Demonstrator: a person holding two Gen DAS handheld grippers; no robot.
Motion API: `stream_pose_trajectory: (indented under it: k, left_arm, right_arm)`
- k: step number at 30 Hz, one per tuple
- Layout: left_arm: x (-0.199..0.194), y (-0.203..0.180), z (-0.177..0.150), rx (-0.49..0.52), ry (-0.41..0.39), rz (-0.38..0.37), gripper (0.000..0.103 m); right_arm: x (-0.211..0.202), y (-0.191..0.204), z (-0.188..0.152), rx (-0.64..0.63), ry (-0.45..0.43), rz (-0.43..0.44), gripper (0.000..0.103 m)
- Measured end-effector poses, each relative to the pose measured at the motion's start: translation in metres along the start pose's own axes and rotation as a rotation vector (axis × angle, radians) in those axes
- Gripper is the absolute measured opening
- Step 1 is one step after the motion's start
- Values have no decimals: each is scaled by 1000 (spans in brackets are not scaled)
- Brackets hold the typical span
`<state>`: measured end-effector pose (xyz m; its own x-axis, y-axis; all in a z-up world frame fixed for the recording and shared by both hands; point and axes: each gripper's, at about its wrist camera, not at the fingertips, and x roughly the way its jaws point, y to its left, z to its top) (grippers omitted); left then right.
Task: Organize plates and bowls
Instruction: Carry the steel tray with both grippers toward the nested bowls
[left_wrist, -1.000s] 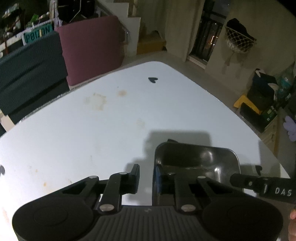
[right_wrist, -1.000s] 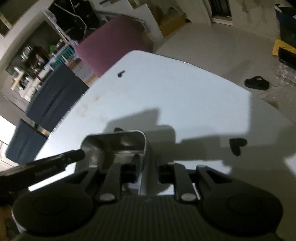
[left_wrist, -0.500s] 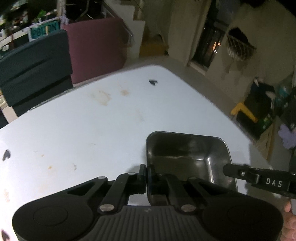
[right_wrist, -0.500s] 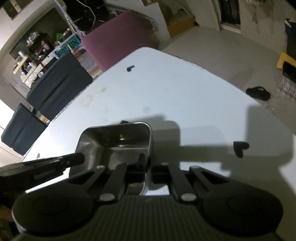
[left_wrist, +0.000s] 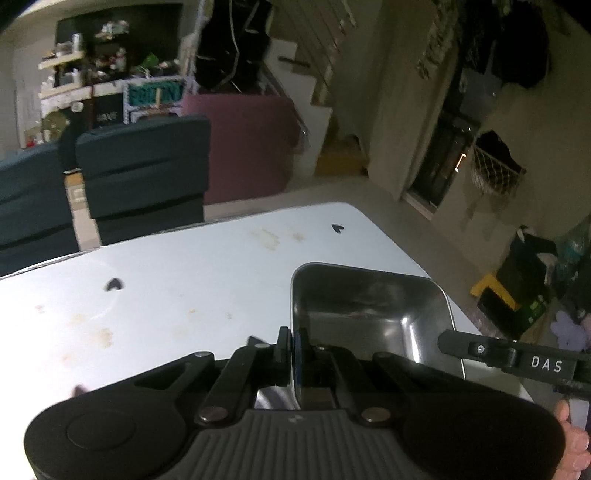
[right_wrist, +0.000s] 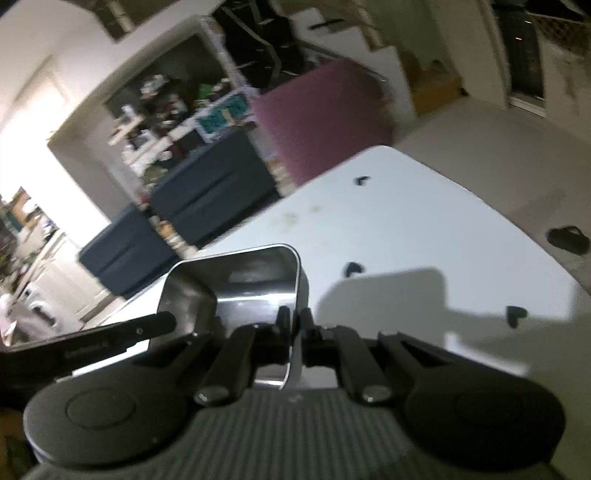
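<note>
Stainless steel rectangular bowl (left_wrist: 373, 317), deep with rounded corners, is held between both tools above the white table (left_wrist: 184, 295). Left gripper (left_wrist: 293, 345) pinches the bowl's left wall, one finger outside, one inside. Right gripper (right_wrist: 294, 325) is clamped on the opposite wall (right_wrist: 301, 291) the same way, fingers pressed nearly together on the thin metal. Bowl sits just ahead of each tool (its base looks lifted off the table, hard to confirm). Dark blue chairs (left_wrist: 144, 166) and a maroon chair (left_wrist: 247, 144) stand beyond the table's far edge.
</note>
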<state>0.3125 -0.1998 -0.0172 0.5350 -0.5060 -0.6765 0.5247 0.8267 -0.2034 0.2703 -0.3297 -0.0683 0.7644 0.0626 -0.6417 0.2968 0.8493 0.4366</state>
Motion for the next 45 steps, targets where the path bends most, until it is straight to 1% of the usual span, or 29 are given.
stream_pose_trajectory:
  k: [4,10,17,23,31,39,40,45]
  left_arm:
    - [-37,9,-15,-18,-43,24,2]
    - [-90,29,-41,-49,-93,74,2]
    - [-148,59,-73,-89,-137,129,3]
    - [-184,87,-100,-141,-159,172,3]
    - [-216,118,-135,-208,-194,223,4]
    - [-236,152,-163,-278,-211,252,4]
    - [-239,157,-169,-285,-211,258,4]
    - [-251,177,-186,-327,-212,293,4]
  right_arm:
    - [-20,19,-8,-61,-1,61,7]
    - [-39,50,-22,-130,9,127,7]
    - [-41,72,-38,-176,38,216,7]
    - [-43,94,-58,-230,75,272,7]
    - [-34,114,-74,-273,127,343,7]
    - [-26,133,-86,-348,187,384,7]
    - [-31,136,-89,-354,195,388,7]
    - [-22,154,-92,-381,227,392,7]
